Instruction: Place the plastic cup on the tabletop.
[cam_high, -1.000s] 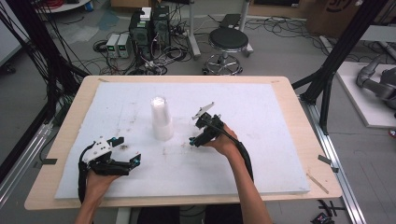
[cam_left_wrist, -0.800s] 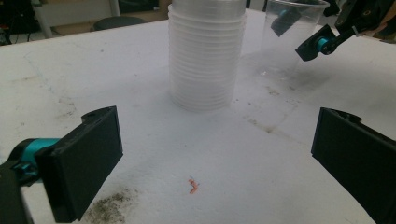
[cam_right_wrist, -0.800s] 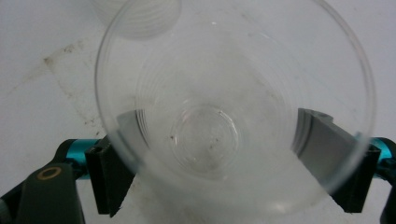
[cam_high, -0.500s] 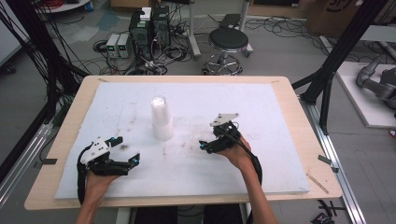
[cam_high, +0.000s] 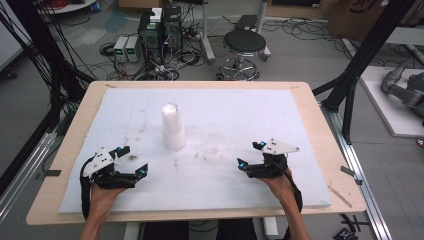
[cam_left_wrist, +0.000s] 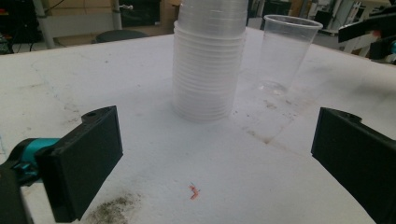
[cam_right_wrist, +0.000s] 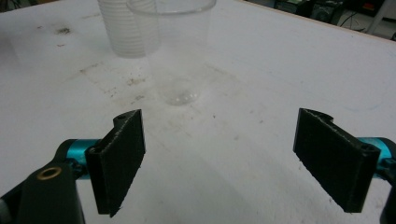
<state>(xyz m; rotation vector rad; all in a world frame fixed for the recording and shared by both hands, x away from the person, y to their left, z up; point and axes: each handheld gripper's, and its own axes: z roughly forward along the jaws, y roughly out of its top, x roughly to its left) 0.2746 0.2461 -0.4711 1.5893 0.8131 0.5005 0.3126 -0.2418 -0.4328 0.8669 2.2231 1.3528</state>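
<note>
Clear plastic single cup (cam_right_wrist: 175, 51) now stands alone mid-tabletop beside the cup stack (cam_high: 172, 126). Since a second ago the right gripper (cam_high: 250, 155) has drawn back toward the near right edge, jaws wide and empty; left gripper (cam_high: 134, 159) waits open near the left edge. Placement looks done.

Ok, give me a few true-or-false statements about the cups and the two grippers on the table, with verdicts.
1. The stack of cups stands upright on the white mat. True.
2. The right gripper is clamped on the single clear cup. False: its jaws are open and empty, with the cup standing beyond them.
3. The single clear cup lies on its side. False: it stands upright, mouth up.
4. The left gripper holds nothing. True: its jaws are open, short of the stack.
5. The single cup stands apart from the stack. True.
</note>
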